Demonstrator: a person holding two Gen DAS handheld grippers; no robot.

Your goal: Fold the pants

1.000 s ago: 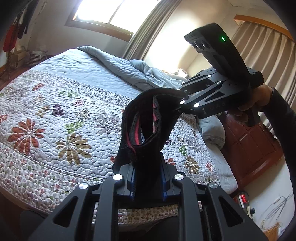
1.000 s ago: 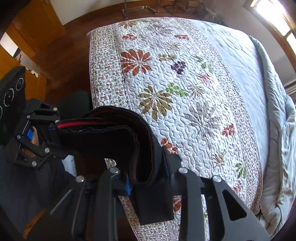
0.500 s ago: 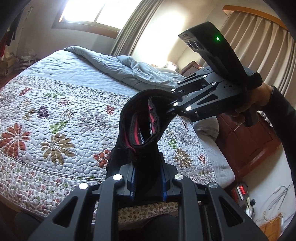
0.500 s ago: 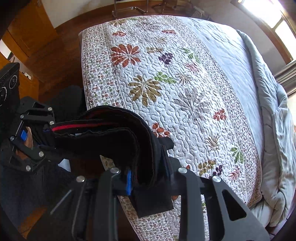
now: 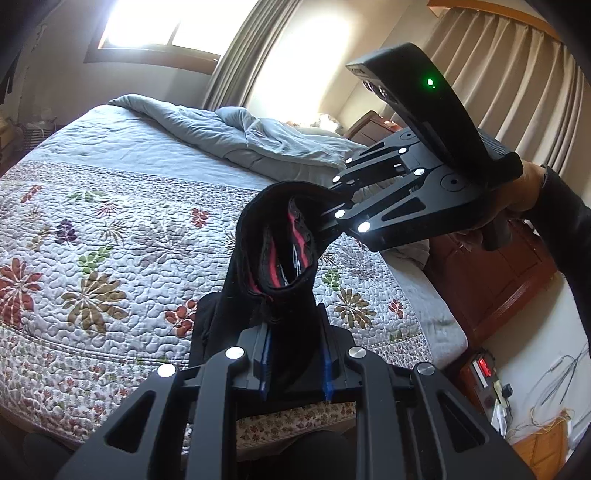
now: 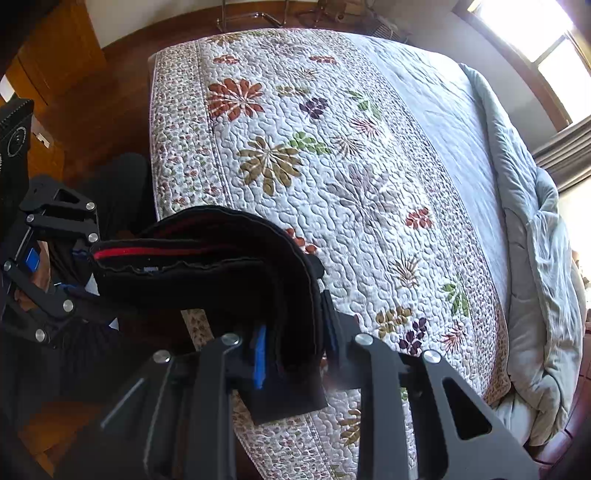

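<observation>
Pants: I'm holding the black fabric pants with the red inner waistband stripe [image 5: 280, 258] bunched in the air above the bed's white floral quilted cover [image 5: 110, 258].
Left gripper [image 5: 295, 365]: my fingers pinch one end of the pants.
Right gripper [image 6: 295, 354]: my fingers clamp the other end.
Far side of the bed: a rumpled grey-blue duvet [image 5: 236, 136].

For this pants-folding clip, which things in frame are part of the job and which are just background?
In the job:
- black pants, held in the air
- left gripper, shut on them
- right gripper, shut on them
- floral quilt, the likely folding surface

Just there:
- grey duvet
- curtains
- window
</observation>
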